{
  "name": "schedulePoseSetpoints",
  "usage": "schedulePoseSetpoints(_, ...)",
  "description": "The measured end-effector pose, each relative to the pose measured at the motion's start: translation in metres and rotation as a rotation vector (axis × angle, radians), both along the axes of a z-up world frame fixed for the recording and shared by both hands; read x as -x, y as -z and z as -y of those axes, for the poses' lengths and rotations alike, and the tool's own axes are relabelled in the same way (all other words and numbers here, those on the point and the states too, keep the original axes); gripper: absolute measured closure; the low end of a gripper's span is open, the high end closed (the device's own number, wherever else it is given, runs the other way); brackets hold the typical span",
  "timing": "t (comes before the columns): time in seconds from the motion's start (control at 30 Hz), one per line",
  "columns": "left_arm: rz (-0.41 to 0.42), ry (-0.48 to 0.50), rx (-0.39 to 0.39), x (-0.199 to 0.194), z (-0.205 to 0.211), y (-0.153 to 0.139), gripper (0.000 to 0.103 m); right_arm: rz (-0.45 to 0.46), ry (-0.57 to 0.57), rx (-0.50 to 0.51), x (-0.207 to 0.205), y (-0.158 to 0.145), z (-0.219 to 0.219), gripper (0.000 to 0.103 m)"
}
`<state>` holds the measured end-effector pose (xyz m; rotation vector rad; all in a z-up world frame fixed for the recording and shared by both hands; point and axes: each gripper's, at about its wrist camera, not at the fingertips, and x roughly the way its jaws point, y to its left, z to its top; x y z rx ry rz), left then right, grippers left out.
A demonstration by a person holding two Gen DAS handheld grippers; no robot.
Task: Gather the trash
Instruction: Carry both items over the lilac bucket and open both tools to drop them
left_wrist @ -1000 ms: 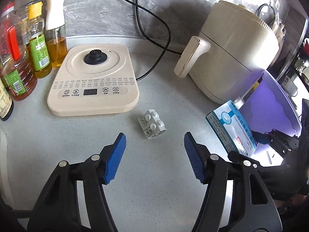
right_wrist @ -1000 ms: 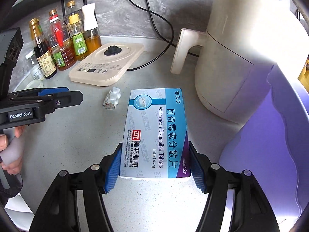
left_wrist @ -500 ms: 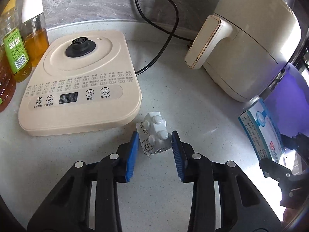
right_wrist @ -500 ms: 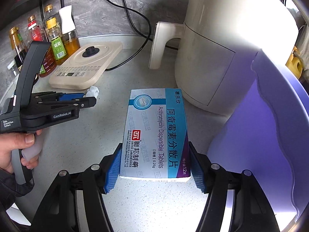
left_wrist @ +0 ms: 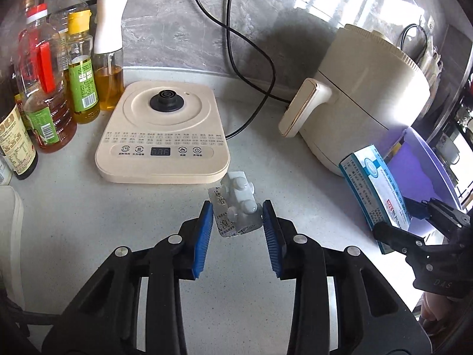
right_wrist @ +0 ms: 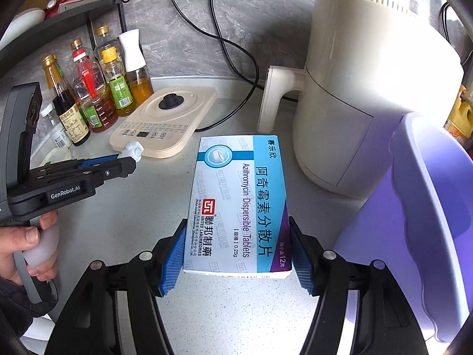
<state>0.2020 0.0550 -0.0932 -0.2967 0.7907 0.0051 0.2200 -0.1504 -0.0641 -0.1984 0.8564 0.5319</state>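
Bottles [left_wrist: 59, 94] stood at the left of a speckled grey counter [left_wrist: 88, 222] against a marbled grey wall [left_wrist: 165, 17]. A beige base [left_wrist: 165, 136] sat beside them. The left gripper [left_wrist: 237, 224] pinched a blister pack [left_wrist: 236, 210] just above the counter. Right of the cream fryer [right_wrist: 369, 97], the right gripper [right_wrist: 238, 254] clamped a tablet box [right_wrist: 236, 201] beside a purple bin [right_wrist: 428, 207].

My left camera sits behind my left gripper [left_wrist: 238, 224], looking forward and down along its fingers at the counter [left_wrist: 88, 224], close above it. My right camera sits likewise behind my right gripper [right_wrist: 238, 254], facing the wall from further right. Both views share the kettle base [left_wrist: 164, 136] [right_wrist: 165, 121], the air fryer [left_wrist: 363, 94] [right_wrist: 369, 94] and the bottles [left_wrist: 44, 88] [right_wrist: 91, 88]. Each view shows the other gripper.
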Motion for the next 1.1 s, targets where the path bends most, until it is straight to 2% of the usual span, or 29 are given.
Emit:
schedulePoseSetpoints(0.27, 0.009, -0.085, -0.036, 0.032, 0.024, -0.029, 0.069, 0.103, -0.085, -0.119, 0.016, -0.055, 0.024, 0.040)
schedulePoseSetpoints(0.57, 0.062, -0.092, -0.067, 0.030, 0.082, -0.059, 0.069, 0.170, -0.072, -0.215, 0.008, -0.098, 0.097, 0.040)
schedulePoseSetpoints(0.93, 0.183, 0.045, -0.097, -0.005, 0.192, -0.111, 0.068, 0.204, 0.046, -0.247, -0.013, -0.109, 0.209, 0.040)
schedulePoseSetpoints(1.1, 0.195, 0.117, -0.089, -0.026, 0.239, -0.117, 0.067, 0.208, 0.095, -0.252, -0.019, -0.108, 0.252, 0.040)
